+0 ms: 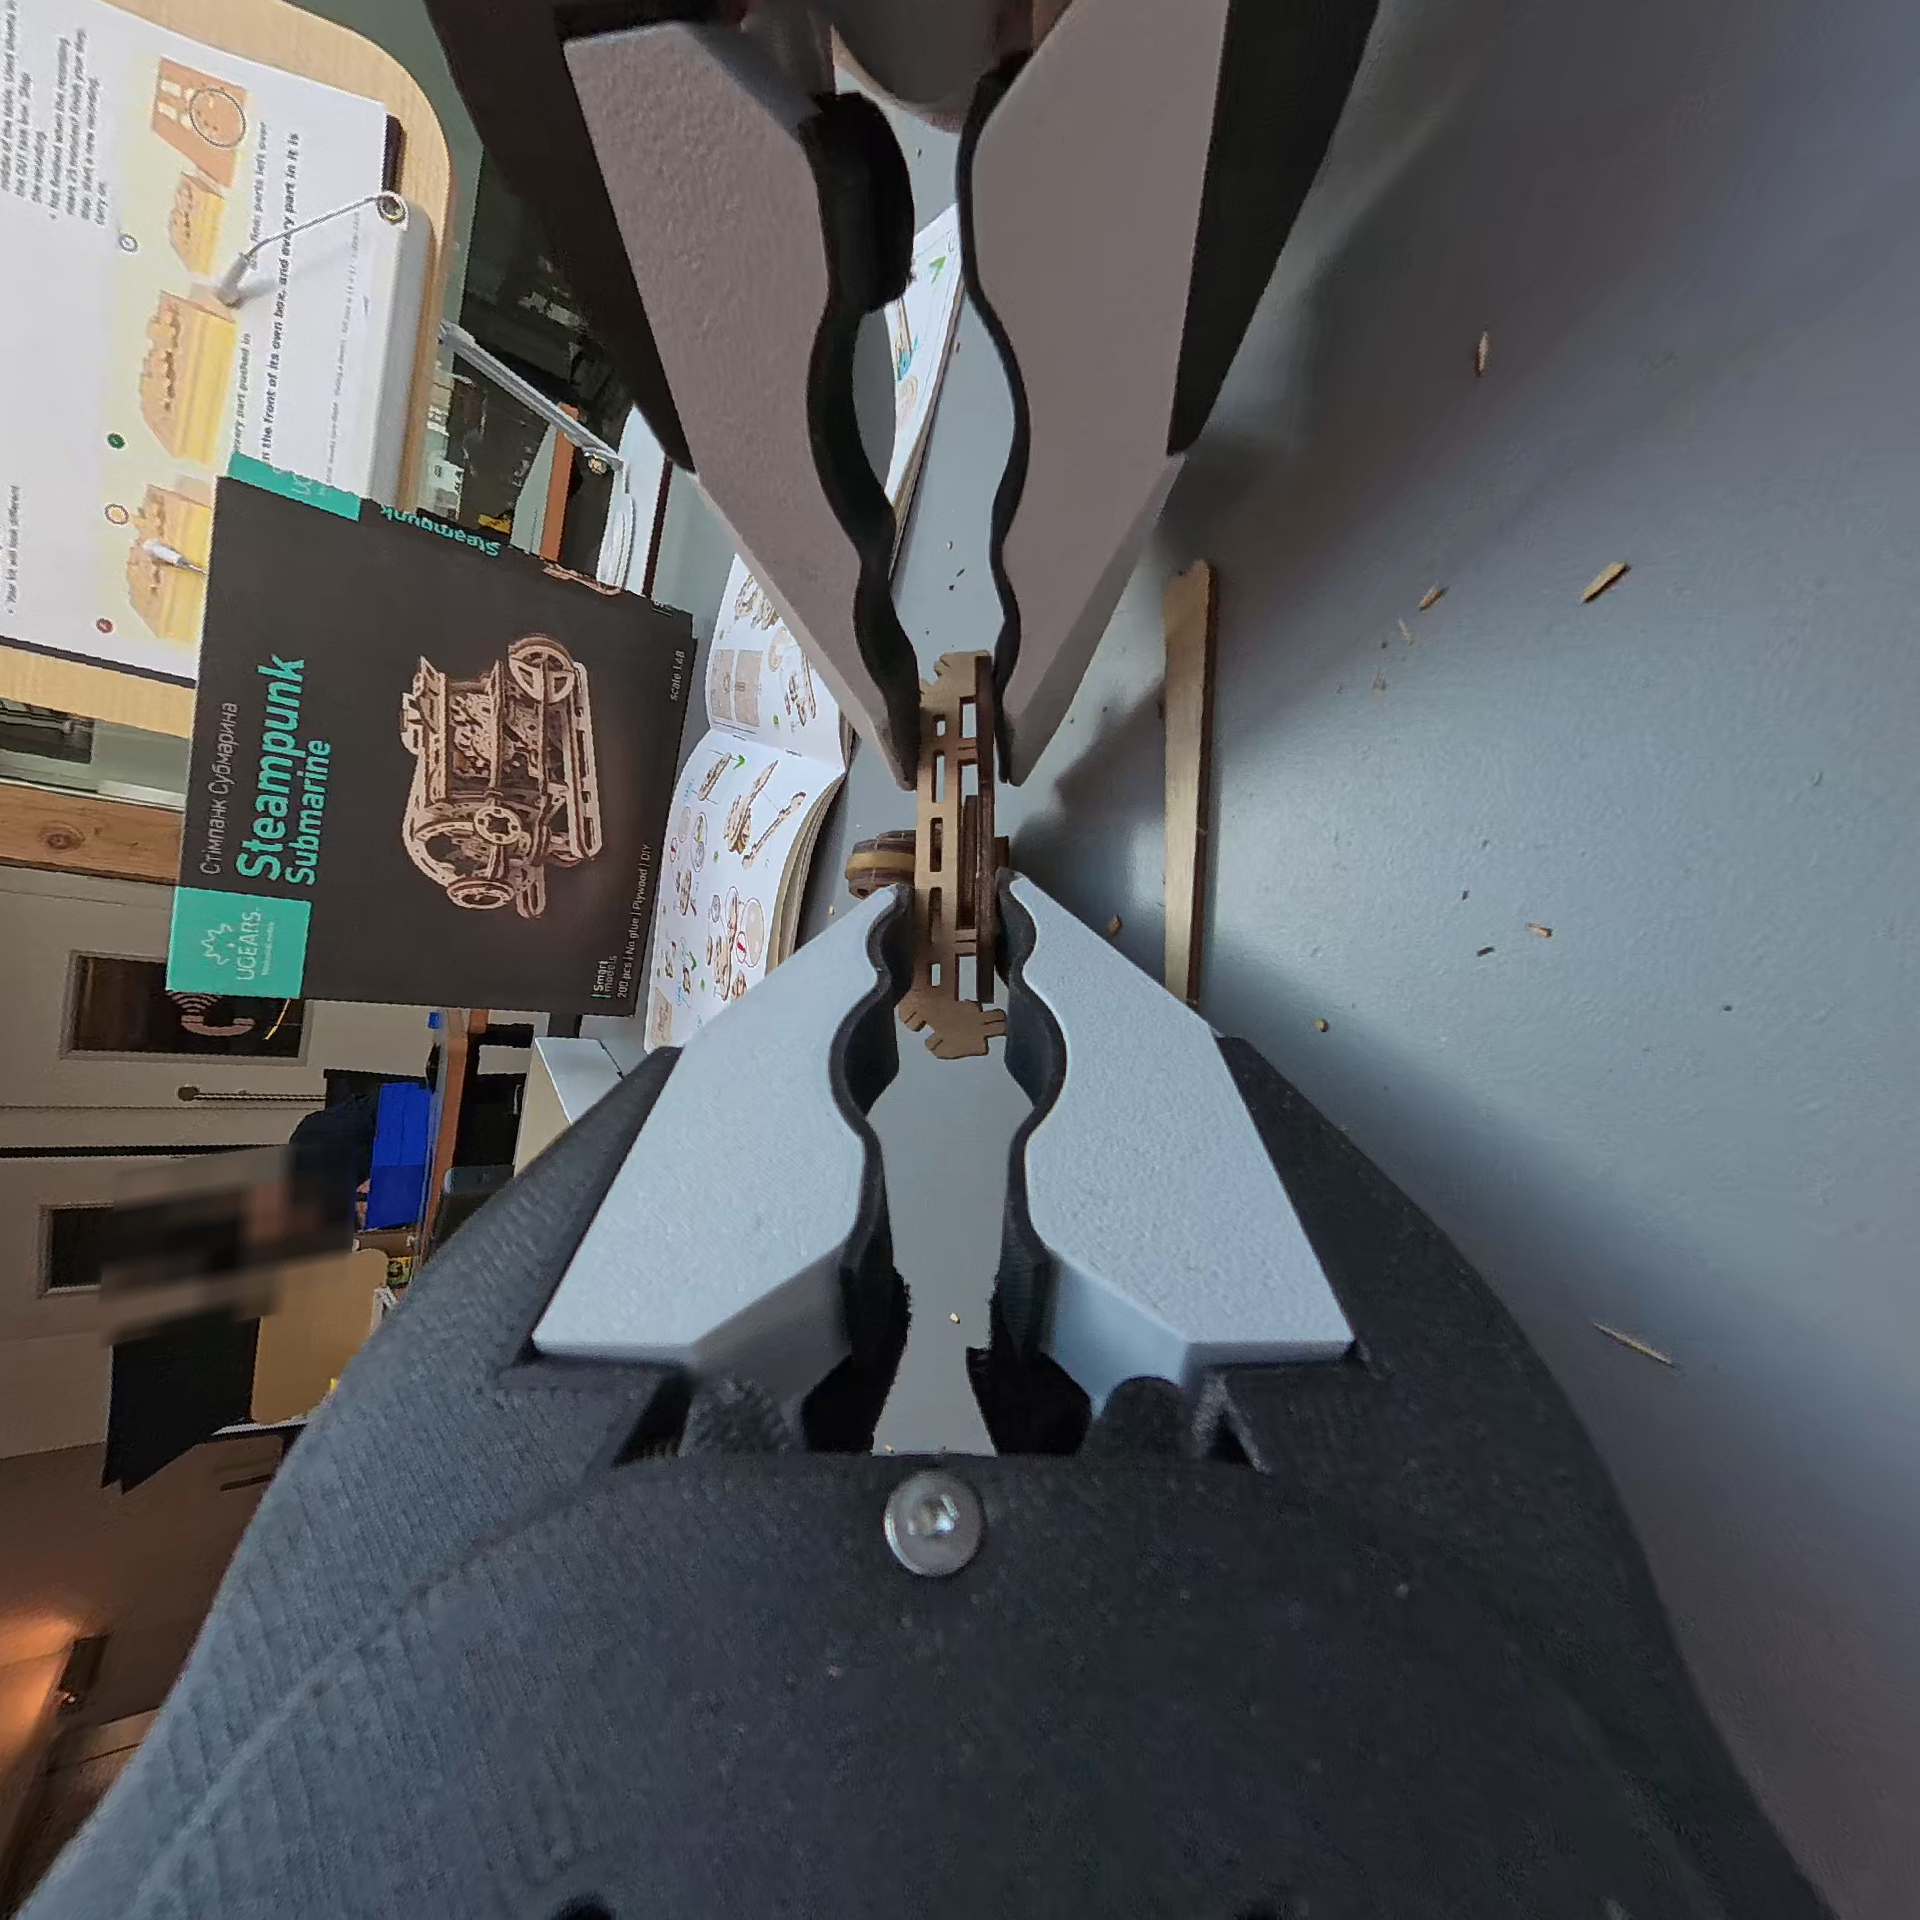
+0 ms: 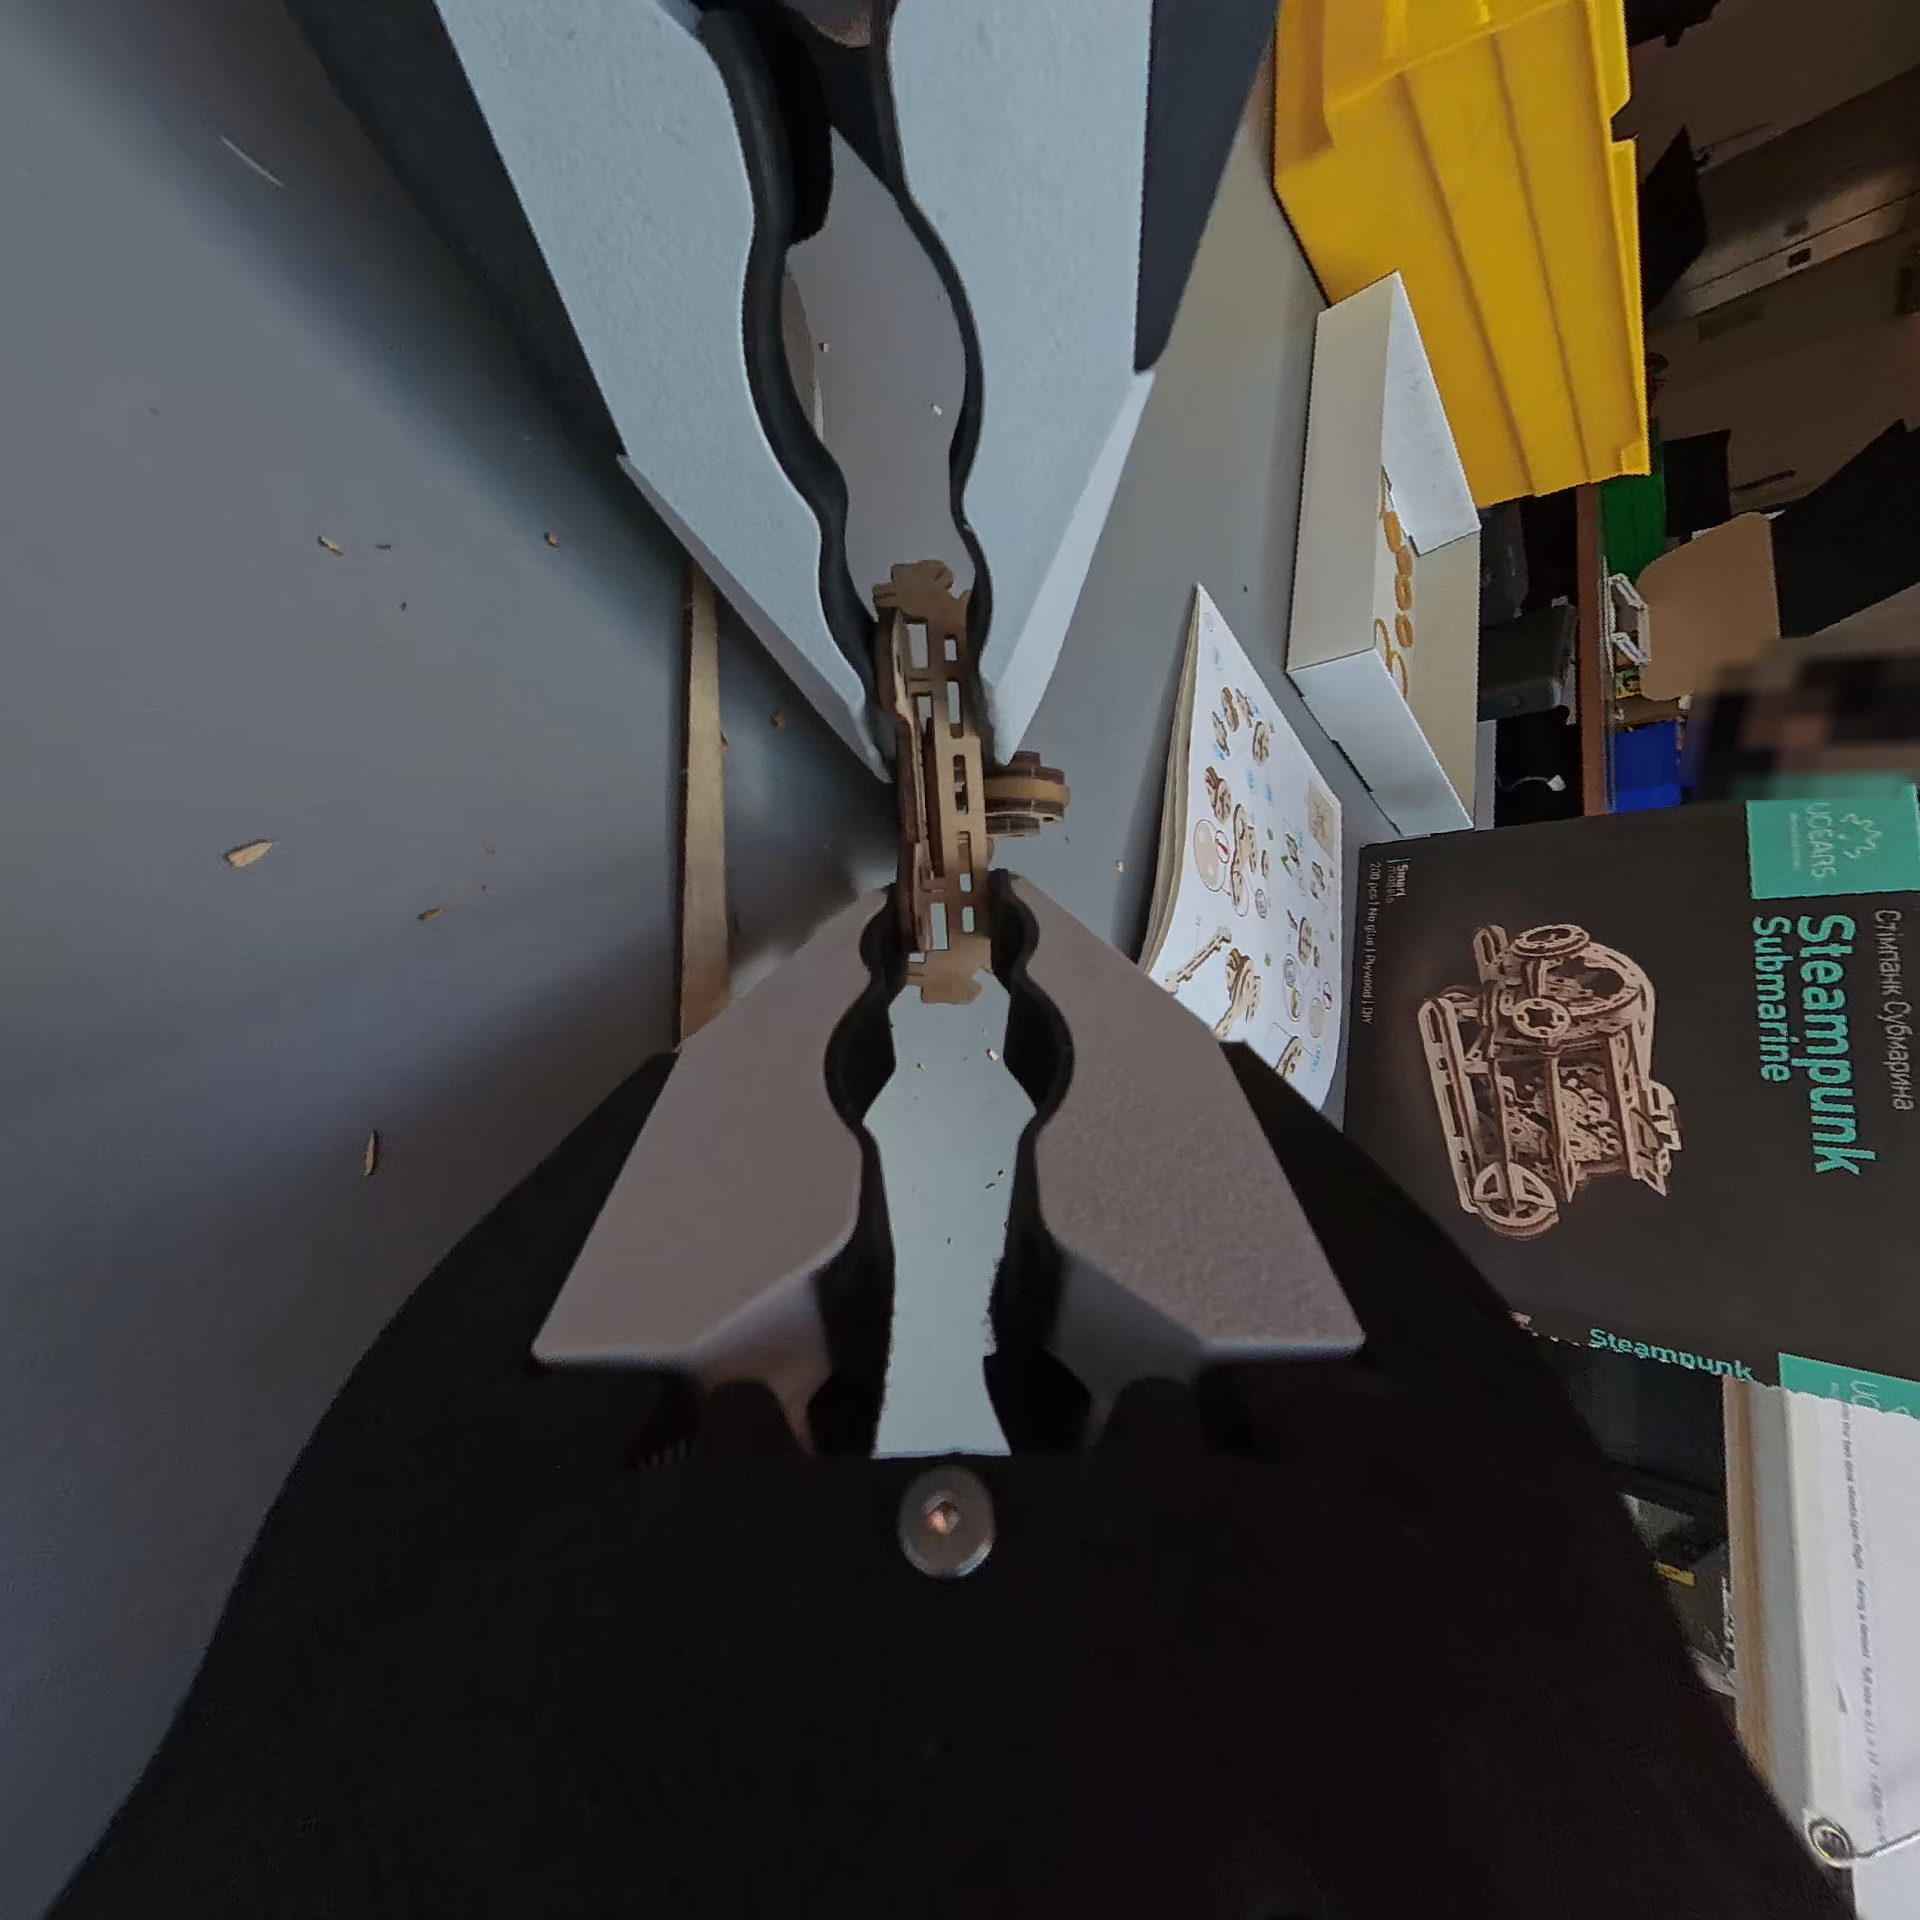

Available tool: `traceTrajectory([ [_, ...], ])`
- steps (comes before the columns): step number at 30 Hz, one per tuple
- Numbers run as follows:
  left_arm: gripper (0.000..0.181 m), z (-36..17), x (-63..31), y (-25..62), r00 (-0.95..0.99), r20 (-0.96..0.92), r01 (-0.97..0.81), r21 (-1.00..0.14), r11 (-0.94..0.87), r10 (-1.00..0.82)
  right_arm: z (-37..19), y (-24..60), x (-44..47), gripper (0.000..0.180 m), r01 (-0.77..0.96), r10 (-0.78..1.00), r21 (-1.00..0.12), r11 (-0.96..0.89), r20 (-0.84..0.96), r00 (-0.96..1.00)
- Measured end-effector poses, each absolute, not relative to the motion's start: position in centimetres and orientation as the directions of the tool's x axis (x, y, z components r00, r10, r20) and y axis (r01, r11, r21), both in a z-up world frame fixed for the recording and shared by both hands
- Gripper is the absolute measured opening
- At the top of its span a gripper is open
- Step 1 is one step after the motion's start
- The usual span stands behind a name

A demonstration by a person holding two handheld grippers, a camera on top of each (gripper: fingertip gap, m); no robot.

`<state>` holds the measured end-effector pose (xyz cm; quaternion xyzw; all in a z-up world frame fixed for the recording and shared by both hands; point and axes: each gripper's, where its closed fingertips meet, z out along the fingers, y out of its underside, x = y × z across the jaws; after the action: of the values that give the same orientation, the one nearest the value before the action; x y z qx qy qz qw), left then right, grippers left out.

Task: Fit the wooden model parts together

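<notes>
Both tongs meet nose to nose over the grey counter (image 1: 1558,935), each pinching an opposite end of the same wooden model assembly (image 1: 951,852), mid-frame in both views. Left tongs (image 1: 948,904), light grey fingers at lower centre of the left wrist view, nearly closed, tips clamped on the near end of the slotted wooden piece. Right tongs (image 2: 940,914), darker fingers at lower centre of the right wrist view, likewise nearly closed on the opposite end; they show again at the top of the left wrist view.

The assembly looks like a slotted flat part with a second layer against it and a small round wooden knob (image 2: 1029,795) sticking out sideways. So some parts look already joined; whether the current joint is fully seated I cannot tell. Likely mid-press, much of the model left.

Kit box (image 2: 1642,1081), dark, at right of the right wrist view, instruction booklet (image 2: 1247,831) open beside it, yellow bin (image 2: 1455,229) upper right. A thin wooden sheet (image 1: 1187,779) lies on the counter, wood chips scattered around.
</notes>
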<state>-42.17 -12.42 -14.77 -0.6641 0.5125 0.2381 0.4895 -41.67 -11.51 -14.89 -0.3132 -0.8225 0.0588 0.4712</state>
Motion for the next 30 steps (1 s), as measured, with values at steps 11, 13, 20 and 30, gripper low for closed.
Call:
traceTrajectory([
  [11,0.013,-14.8,-41.61,-12.61,0.28,-0.864,-0.94,-0.335,0.062,-0.419,-15.37,-12.07,-41.71,0.017,0.406,0.539,-0.383,0.83,0.74,-0.403],
  [13,0.013,-14.81,-41.68,-12.58,0.278,-0.867,-0.942,-0.33,0.06,-0.414,-15.29,-12.06,-41.74,0.016,0.427,0.551,-0.384,0.819,0.733,-0.398],
  [20,0.013,-14.75,-41.95,-12.59,0.322,-0.843,-0.929,-0.369,0.027,-0.431,-14.8,-12.15,-41.95,0.014,0.444,0.568,-0.404,0.8,0.75,-0.34],
  [30,0.013,-14.65,-42.18,-12.54,0.344,-0.836,-0.922,-0.386,0.013,-0.426,-14.67,-12.12,-42.08,0.014,0.47,0.602,-0.435,0.768,0.739,-0.301],
])
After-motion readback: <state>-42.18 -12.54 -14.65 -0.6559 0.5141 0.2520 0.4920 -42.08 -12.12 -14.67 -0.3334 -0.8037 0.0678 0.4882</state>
